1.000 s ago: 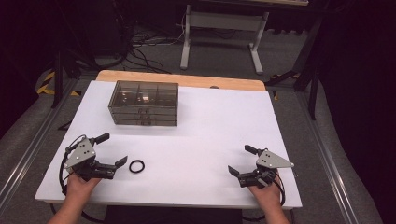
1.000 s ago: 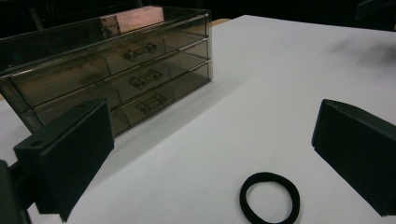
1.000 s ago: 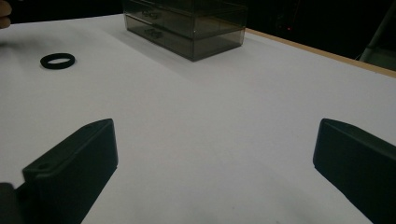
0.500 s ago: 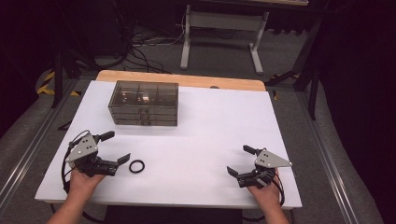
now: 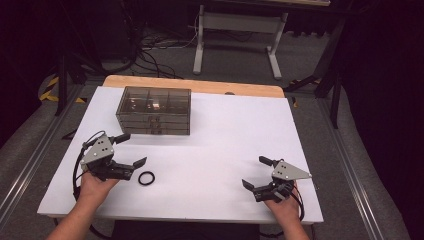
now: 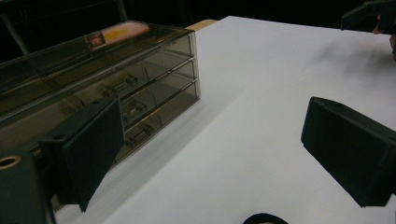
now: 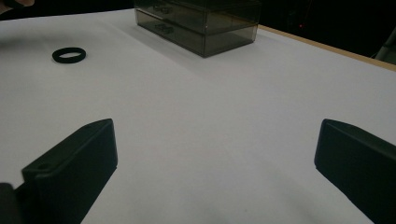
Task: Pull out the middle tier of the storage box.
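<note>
A white table [image 5: 210, 145] carries a smoky, see-through drawer box [image 5: 154, 110] toward its far left, standing square on the surface with three stacked drawers whose small handles show through the tinted front in the left gripper view. A black ring [image 5: 146, 178] lies flat on the table at the near left, well apart from the box and on its near side.

The left gripper [image 5: 131, 151] sits at the near left of the table, held in the person's left hand [image 5: 95, 184]. Its jaws stand wide apart with nothing between them; one tip points toward the box, the other reaches toward the ring, which lies just beside that tip without touching it. In the left gripper view the ring's edge [image 6: 265, 219] peeks in at the bottom, on the table below the gap.

The right gripper [image 5: 256, 172] rests at the near right, in the person's right hand [image 5: 282, 205], well apart from both ring and box. Its jaws are also spread wide and hold nothing; in the right gripper view bare white table lies between them, with the ring [image 7: 69, 54] far off to the left and the box [image 7: 198, 23] beyond
</note>
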